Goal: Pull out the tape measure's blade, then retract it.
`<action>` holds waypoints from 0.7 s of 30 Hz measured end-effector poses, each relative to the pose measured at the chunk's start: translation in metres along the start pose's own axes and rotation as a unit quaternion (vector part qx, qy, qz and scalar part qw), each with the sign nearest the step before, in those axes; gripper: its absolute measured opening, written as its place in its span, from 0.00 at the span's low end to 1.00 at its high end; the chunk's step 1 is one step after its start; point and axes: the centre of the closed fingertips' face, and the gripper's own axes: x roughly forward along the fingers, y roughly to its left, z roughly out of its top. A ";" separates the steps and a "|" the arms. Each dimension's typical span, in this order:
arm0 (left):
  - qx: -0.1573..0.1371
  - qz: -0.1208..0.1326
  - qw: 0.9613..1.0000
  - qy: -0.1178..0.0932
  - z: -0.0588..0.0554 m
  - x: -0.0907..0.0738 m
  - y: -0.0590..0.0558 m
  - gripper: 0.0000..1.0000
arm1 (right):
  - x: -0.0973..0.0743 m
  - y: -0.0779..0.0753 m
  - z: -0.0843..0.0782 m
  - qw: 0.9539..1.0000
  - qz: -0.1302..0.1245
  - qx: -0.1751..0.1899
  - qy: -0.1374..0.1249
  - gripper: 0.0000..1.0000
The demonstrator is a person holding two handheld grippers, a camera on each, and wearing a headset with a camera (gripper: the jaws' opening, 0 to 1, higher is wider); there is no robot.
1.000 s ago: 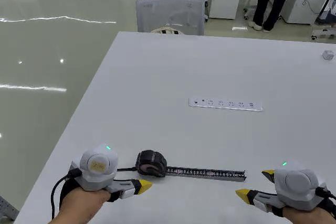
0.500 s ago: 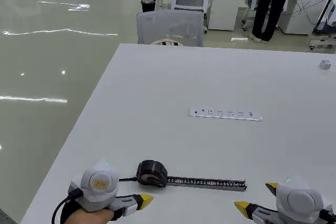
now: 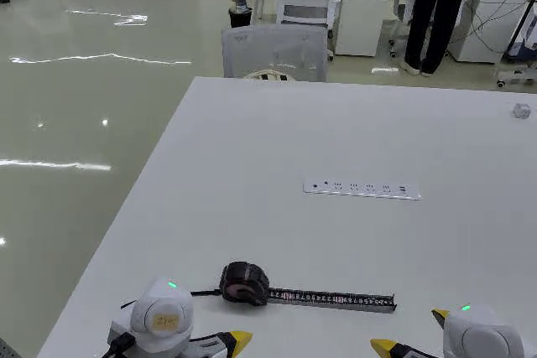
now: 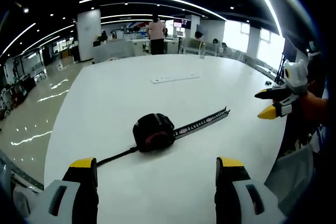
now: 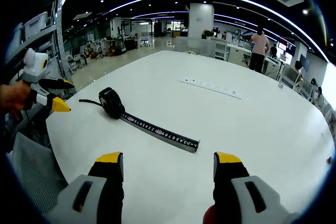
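A black tape measure [image 3: 243, 282] lies near the front of the white table [image 3: 252, 165]. Its blade [image 3: 336, 299] is pulled out flat to the right, and a black strap trails left from the case. My left gripper [image 3: 235, 343] is open, just in front of and to the left of the case, touching nothing. In the left gripper view the case [image 4: 153, 132] lies ahead between the spread jaws of the left gripper [image 4: 156, 165]. My right gripper [image 3: 409, 331] is open near the blade's free end [image 5: 193, 144], apart from it.
A white power strip [image 3: 361, 189] lies mid-table behind the tape. A small grey object [image 3: 522, 111] sits at the far right. A grey chair [image 3: 274, 52] stands at the far edge, and a person [image 3: 440, 6] stands beyond. The table's left edge is close to my left gripper.
The head camera has tilted up. Both grippers have drawn back a little toward me, away from the tape. The tape measure and its blade have stayed put.
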 end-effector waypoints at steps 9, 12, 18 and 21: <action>-0.003 0.006 1.000 0.000 0.004 -0.012 -0.009 0.93 | -0.014 0.004 0.010 1.000 -0.005 0.006 -0.012 0.76; -0.006 0.009 1.000 -0.001 0.006 -0.016 -0.014 0.94 | -0.018 0.005 0.014 1.000 -0.009 0.007 -0.017 0.77; -0.016 0.014 1.000 -0.001 0.007 -0.024 -0.018 0.97 | -0.028 0.010 0.018 0.999 -0.017 0.006 -0.026 0.78; -0.018 0.016 1.000 -0.005 0.009 -0.029 -0.020 0.98 | -0.030 0.013 0.017 0.999 -0.018 0.006 -0.026 0.79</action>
